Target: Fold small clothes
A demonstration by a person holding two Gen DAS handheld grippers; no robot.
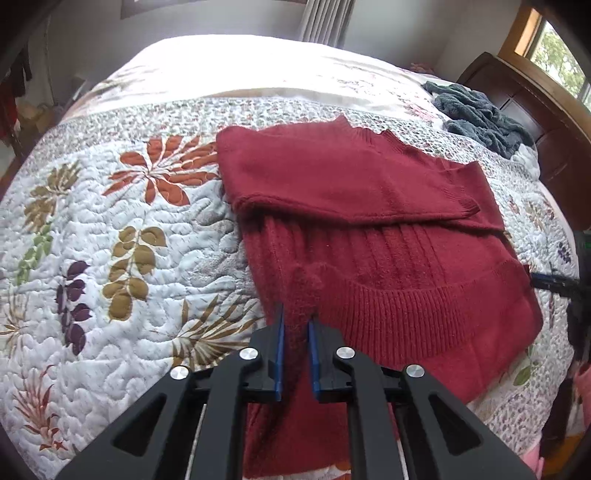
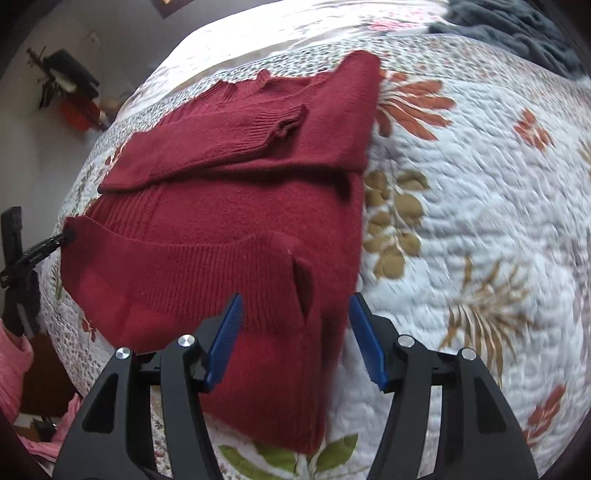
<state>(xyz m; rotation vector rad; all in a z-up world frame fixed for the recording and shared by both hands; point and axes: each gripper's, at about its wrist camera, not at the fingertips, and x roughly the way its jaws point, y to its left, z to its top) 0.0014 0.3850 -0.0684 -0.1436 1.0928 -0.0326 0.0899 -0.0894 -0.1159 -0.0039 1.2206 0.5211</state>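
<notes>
A dark red knit sweater point(image 1: 369, 229) lies on the floral quilt point(image 1: 110, 240), its sleeves folded across the chest. My left gripper point(image 1: 297, 317) is shut on a pinched bunch of the ribbed hem at the sweater's near left edge, lifting it slightly. In the right wrist view the sweater point(image 2: 221, 206) has its ribbed hem turned up over the body. My right gripper point(image 2: 295, 299) stands open over the near right corner of the hem, blue pads on either side of the fabric. The left gripper point(image 2: 44, 245) shows as a black tip at the hem's far left corner.
A grey-blue fluffy garment point(image 1: 480, 114) lies bunched at the bed's far right, also visible as a dark heap point(image 2: 517, 29). Dark wooden furniture point(image 1: 546, 122) stands beyond it. Pink cloth point(image 2: 14, 365) hangs off the bed's near side. Bare quilt point(image 2: 480, 203) spreads on the sweater's other side.
</notes>
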